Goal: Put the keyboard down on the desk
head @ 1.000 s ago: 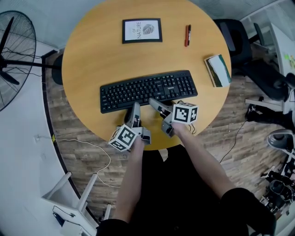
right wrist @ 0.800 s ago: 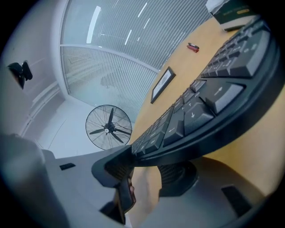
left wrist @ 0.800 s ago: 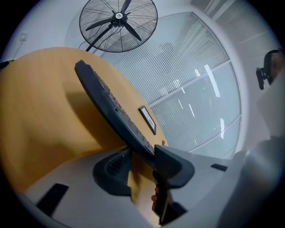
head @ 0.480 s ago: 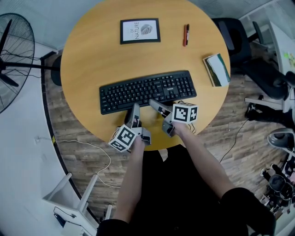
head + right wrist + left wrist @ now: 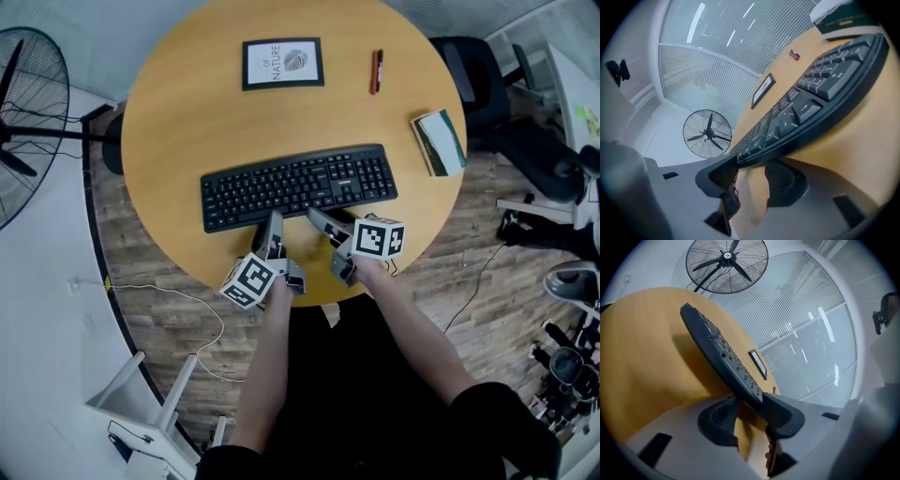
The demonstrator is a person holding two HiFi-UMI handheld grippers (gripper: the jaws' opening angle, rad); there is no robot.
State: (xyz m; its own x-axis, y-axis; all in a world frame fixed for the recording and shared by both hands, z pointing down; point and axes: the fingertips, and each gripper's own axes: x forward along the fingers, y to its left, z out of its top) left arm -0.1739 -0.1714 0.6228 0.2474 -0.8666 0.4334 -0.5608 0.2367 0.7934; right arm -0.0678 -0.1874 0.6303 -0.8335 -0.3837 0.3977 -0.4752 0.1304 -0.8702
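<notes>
**Head view.** The keyboard [image 5: 298,186] lies flat on the round surface [image 5: 187,122], parallel to its near edge and close to it, about midway between the left and right edges. The left gripper [image 5: 274,218] and the right gripper [image 5: 317,214] meet the keyboard's near long side, side by side. A framed picture [image 5: 283,63] and a pen [image 5: 376,71] lie toward the far edge, and a book [image 5: 439,142] lies at the right edge. A fan [image 5: 33,122] stands on the floor beyond the left edge.

**Left gripper view.** The jaws appear to pinch the keyboard's near edge between their tips. Bare surface shows in the gap behind the tips.

**Right gripper view.** The jaws stand spread, with the keyboard's edge at their mouth and neither pad pressing on it. They have just been closing a little.

**Hazards (judged).** If the left gripper draws back while it still pinches, the keyboard would probably be dragged toward the near edge or skewed. If the right jaws close further, they could catch the edge again, and a withdrawal would then lift or tip that side.

**Change from the earlier frames.** The keyboard holds the same place relative to the framed picture, pen and book. The left gripper is unchanged. The right gripper sits marginally closer to the near edge, its tips now just at the keyboard's rim rather than over it
</notes>
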